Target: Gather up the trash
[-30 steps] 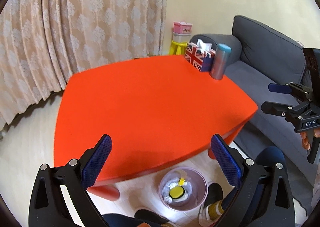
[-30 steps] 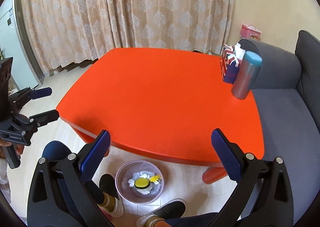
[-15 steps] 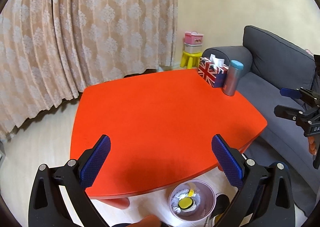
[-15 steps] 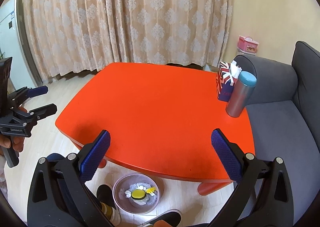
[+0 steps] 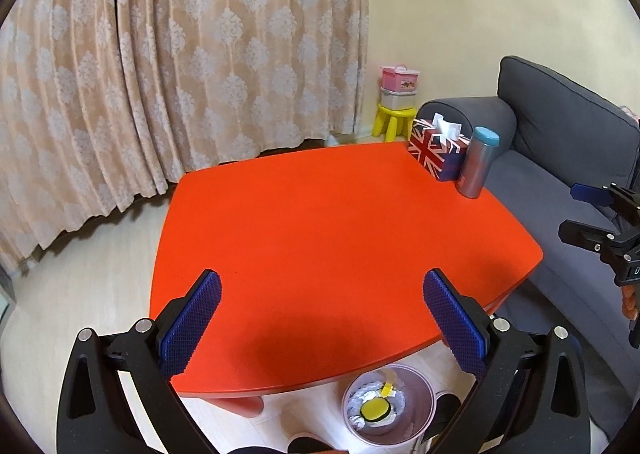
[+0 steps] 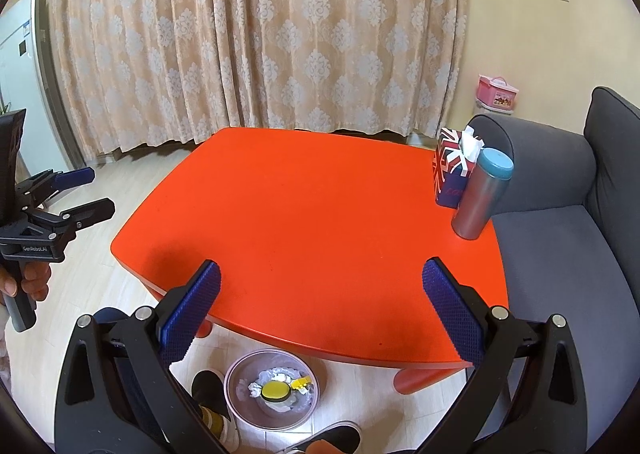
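A pink trash bin (image 5: 390,406) stands on the floor at the near edge of the orange table (image 5: 328,234). It holds white crumpled paper, a yellow round lid and a yellow scrap; it also shows in the right wrist view (image 6: 274,394). My left gripper (image 5: 322,320) is open and empty, held high over the table's near edge. My right gripper (image 6: 320,310) is open and empty, likewise raised above the near edge. Each gripper shows in the other's view: the right one at the right edge (image 5: 588,213), the left one at the left edge (image 6: 82,193).
A Union Jack tissue box (image 5: 438,151) and a steel tumbler with a blue lid (image 5: 476,163) stand at the table's far right corner. A grey sofa (image 6: 568,221) lies right of the table. Curtains hang behind. Feet in shoes (image 6: 212,410) are beside the bin.
Both grippers have risen and pulled back from the table, so the table and bin look smaller and lower. Both stay open and empty.
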